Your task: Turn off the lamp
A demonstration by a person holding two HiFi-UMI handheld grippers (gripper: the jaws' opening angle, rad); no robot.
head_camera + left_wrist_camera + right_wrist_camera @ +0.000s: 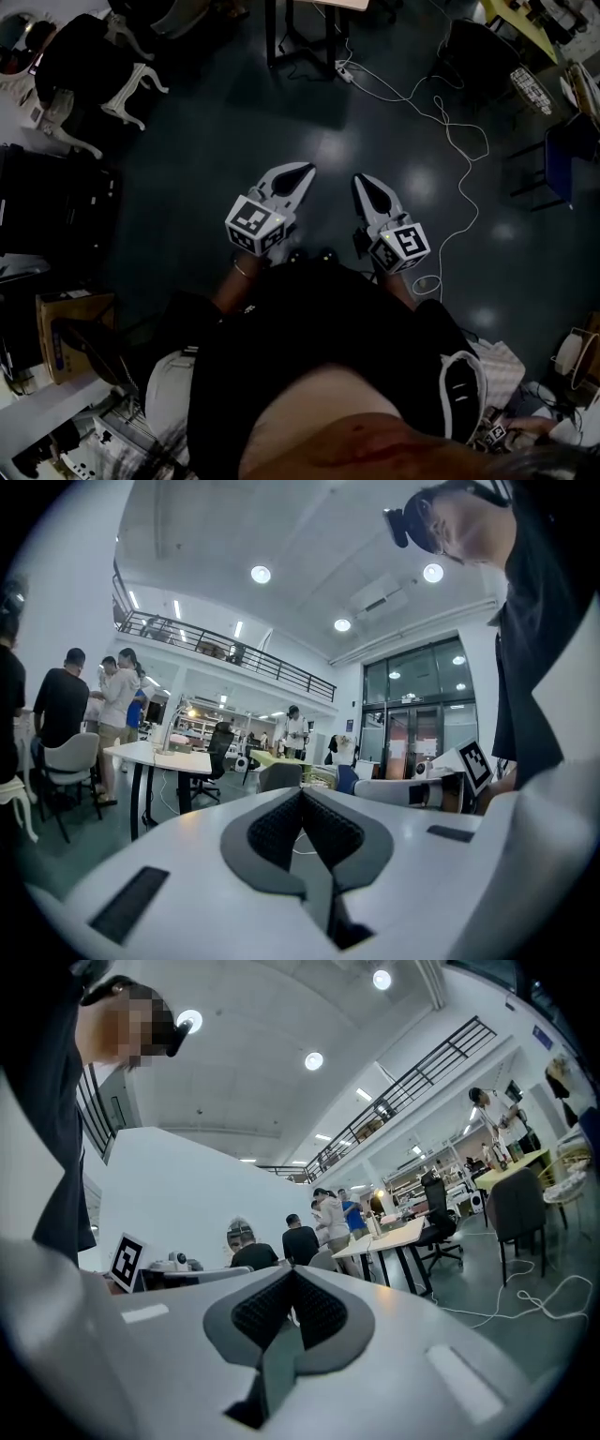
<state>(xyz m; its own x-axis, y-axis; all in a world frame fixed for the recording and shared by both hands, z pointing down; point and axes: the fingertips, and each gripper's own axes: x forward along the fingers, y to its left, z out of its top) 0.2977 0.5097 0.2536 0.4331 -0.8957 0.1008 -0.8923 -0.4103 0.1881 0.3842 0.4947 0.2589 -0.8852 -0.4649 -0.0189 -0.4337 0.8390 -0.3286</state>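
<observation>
I hold both grippers level in front of my body, over a dark floor. My left gripper (pixel 302 172) (pixel 302 795) is shut, its pads meeting with nothing between them. My right gripper (pixel 364 181) (pixel 291 1275) is shut too and holds nothing. Far across the room a lit desk lamp (pixel 173 724) stands on a white desk (pixel 159 757). In the right gripper view, too, the lit lamp (pixel 375 1211) stands on the desk (pixel 398 1235), beside several people. Neither gripper is near the lamp.
A white cable (pixel 452 131) winds over the floor from a power strip (pixel 344 71) under a table. White chair legs (pixel 131 89) and a cardboard box (pixel 66 330) lie to my left. People (pixel 117 694) stand by the desk, a black office chair (pixel 221 748) next to it.
</observation>
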